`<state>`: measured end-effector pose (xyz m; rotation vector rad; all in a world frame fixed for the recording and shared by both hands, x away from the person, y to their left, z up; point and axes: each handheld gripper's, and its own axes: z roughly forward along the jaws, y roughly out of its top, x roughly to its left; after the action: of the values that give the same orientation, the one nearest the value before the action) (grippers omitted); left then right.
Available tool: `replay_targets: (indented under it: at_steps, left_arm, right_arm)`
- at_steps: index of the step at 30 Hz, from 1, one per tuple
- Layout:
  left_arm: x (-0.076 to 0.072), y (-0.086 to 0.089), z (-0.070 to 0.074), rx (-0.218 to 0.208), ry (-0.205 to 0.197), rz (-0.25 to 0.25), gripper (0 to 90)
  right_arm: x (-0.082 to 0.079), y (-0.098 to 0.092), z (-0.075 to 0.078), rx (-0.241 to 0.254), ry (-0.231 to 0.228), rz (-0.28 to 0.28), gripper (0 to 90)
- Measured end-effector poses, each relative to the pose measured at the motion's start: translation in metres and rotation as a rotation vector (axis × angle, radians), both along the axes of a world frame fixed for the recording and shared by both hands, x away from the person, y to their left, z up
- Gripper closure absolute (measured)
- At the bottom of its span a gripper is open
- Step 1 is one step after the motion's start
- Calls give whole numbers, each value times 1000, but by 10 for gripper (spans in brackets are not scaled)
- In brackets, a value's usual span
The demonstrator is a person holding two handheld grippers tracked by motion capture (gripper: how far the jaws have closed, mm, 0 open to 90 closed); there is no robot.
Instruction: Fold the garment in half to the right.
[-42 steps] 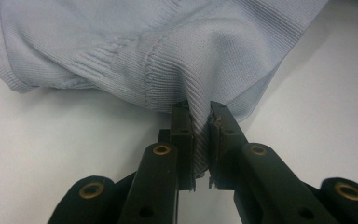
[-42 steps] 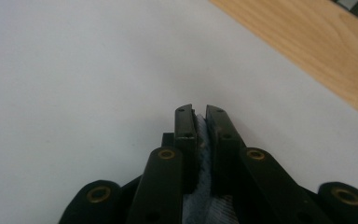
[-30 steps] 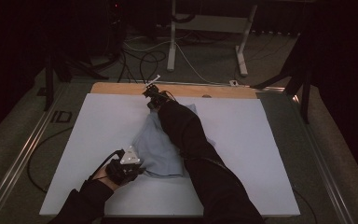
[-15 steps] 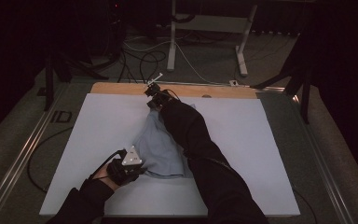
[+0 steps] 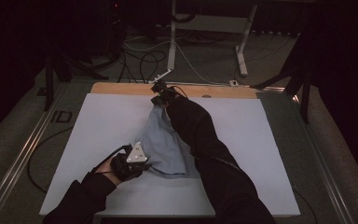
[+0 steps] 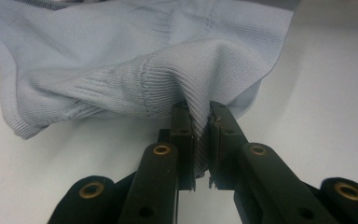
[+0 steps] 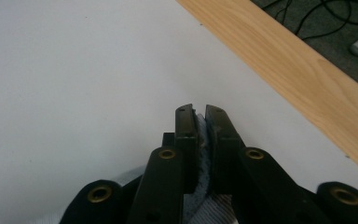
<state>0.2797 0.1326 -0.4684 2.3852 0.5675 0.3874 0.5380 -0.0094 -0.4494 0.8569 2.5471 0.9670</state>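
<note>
Pale blue garment (image 5: 165,147) lies stretched across the middle of the white table top (image 5: 261,140), running from about seven o'clock near the person up toward twelve o'clock at the far edge. Left gripper (image 5: 145,164) has its jaws pinched tight on a ribbed fold at the near end, and in the left gripper view that fold (image 6: 200,135) bunches up between the black jaws, with the cloth spreading off to ten o'clock. Right gripper (image 5: 158,99) clamps the far end of the cloth, a sliver of blue fabric (image 7: 201,140) squeezed between its jaws. Beyond it at two o'clock in the right gripper view runs the wooden strip (image 7: 298,65) along the table's far side.
</note>
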Motion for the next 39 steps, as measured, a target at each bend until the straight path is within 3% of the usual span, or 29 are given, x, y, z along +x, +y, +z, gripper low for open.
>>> replay_targets:
  at_steps: [8, 15, 39]
  left_arm:
    - [3, -9, 10, 42, 4, -52, 836]
    - [5, -19, 20, 56, -17, -90, 836]
    - [12, -65, 35, 122, -55, -217, 836]
  right_arm:
    - [-2, -17, 10, 23, -10, -20, 849]
    - [-3, -34, 18, 37, -27, -40, 849]
    - [-11, -73, 33, 92, -53, -75, 848]
